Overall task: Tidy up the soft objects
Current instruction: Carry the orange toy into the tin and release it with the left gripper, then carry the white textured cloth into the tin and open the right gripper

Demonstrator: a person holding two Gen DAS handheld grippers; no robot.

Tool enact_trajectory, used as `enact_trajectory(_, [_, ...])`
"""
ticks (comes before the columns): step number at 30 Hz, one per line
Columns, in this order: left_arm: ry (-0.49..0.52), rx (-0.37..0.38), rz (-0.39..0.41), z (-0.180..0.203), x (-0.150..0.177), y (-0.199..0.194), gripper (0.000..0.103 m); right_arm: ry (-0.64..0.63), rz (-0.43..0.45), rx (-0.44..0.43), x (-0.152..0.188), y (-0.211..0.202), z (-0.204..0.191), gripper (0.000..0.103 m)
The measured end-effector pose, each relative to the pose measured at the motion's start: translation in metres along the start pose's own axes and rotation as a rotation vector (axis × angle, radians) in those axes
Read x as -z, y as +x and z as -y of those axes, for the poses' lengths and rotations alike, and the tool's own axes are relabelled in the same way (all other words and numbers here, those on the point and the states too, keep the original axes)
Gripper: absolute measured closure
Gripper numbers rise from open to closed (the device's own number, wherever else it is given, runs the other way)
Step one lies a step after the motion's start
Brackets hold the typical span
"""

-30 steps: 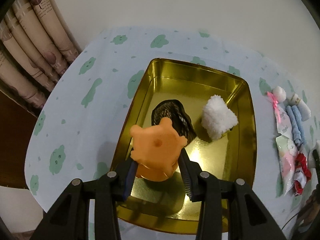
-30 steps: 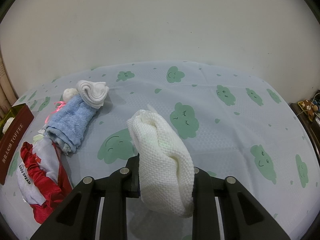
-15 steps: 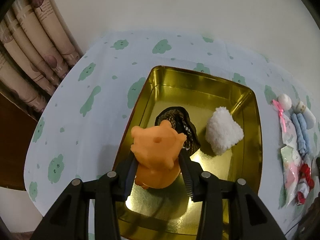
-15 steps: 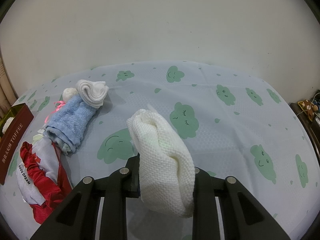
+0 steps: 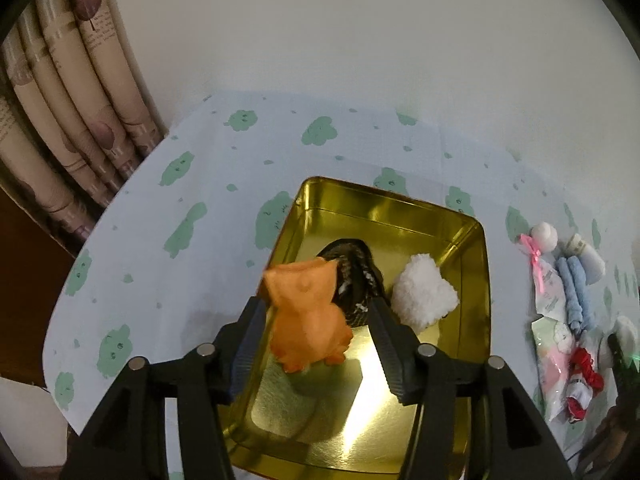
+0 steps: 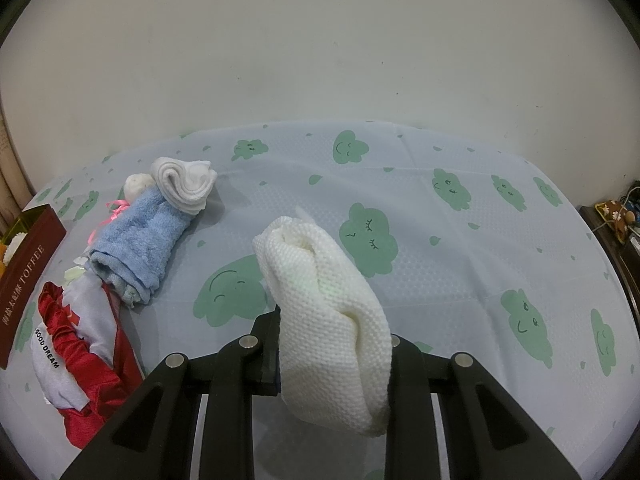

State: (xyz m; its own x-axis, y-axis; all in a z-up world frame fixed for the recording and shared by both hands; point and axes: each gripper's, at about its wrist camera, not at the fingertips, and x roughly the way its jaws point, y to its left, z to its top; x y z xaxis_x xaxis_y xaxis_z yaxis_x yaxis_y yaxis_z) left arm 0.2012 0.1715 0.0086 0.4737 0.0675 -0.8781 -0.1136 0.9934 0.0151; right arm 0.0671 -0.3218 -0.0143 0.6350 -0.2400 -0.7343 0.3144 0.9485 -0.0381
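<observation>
My left gripper (image 5: 316,320) is open above the gold tin tray (image 5: 478,280). An orange soft animal toy (image 5: 306,316) sits between the spread fingers, near the left one and apart from the right one; it looks blurred, over the tray floor. In the tray lie a dark woven item (image 5: 354,276) and a white fluffy item (image 5: 424,294). My right gripper (image 6: 334,344) is shut on a rolled white knitted cloth (image 6: 324,300), held above the tablecloth.
A blue towel roll (image 6: 138,240), a white rolled sock (image 6: 184,180), a red and grey pouch (image 6: 76,344) and a pink-ribboned bag (image 5: 548,292) lie between tray and right gripper. The tin's maroon side (image 6: 24,280) is at left. Curtains (image 5: 60,120) hang far left.
My left gripper has opened and let go of the orange toy, which tipped toward the tray floor. The left gripper drew back and up. The right gripper has not moved.
</observation>
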Motion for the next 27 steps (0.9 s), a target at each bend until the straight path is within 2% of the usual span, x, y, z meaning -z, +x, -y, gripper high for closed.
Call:
enact_trajectory(11, [-0.048,-0.039,0.091,-0.017,0.037,-0.027,0.049,0.002,0.0,-0.005,0.001,0.0,0.001,0.081])
enact_trajectory(16, [-0.062,-0.129,0.17,-0.034,0.059,-0.04,0.049,0.022,0.005,-0.031,0.002,-0.002,0.006,0.082])
enact_trajectory(27, [-0.132,-0.173,0.199,-0.067,0.079,-0.035,0.049,-0.01,0.003,-0.015,-0.01,-0.027,-0.005,0.083])
